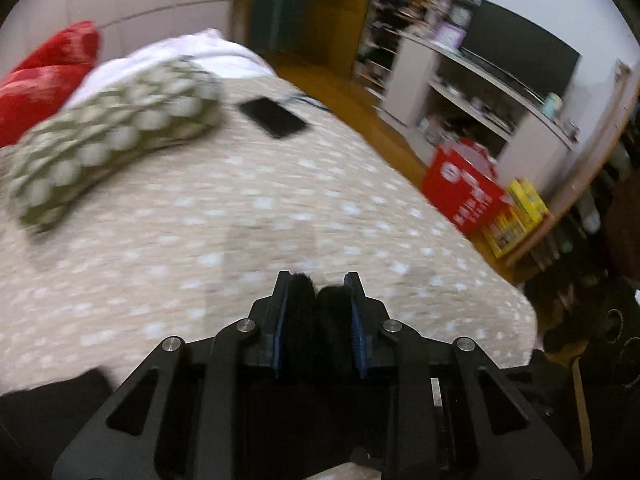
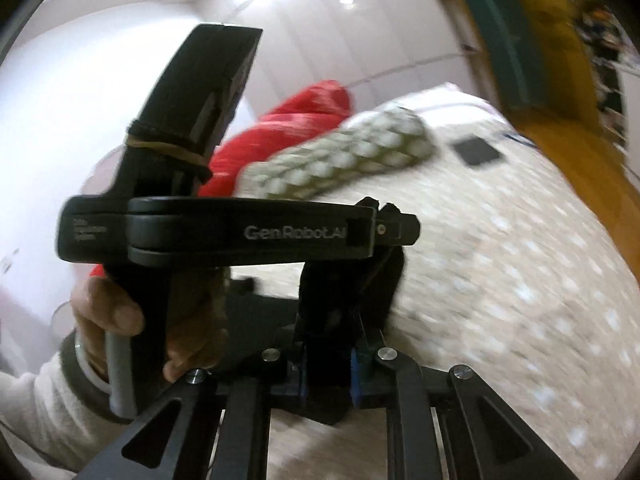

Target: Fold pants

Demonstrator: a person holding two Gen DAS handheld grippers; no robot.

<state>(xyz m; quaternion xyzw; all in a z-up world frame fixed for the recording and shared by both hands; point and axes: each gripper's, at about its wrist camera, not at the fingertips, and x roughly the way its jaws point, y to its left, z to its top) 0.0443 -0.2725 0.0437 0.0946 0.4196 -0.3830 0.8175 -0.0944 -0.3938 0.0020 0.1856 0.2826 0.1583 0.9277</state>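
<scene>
Left wrist view: left gripper pinching a bunch of black fabric, the pants, between its blue pads; a dark patch at bottom left, likely more of the same garment.
Reason for hold: pinched near an edge, probably to lift and carry that part over for a fold.
Bed: spotted cover bare ahead of the fingers, so room to lay the fabric down.
Clutter: green spotted pillow, red cushion and phone well apart from the grip, near the far end.
Right wrist view: right gripper pressed onto black pants rising between its pads.
Other tool: left gripper body just ahead, held by a hand in a pale sleeve.
Judgement: both grips close together on one garment, apparently raising one end off the bed; blur hides the rest of the cloth.
</scene>
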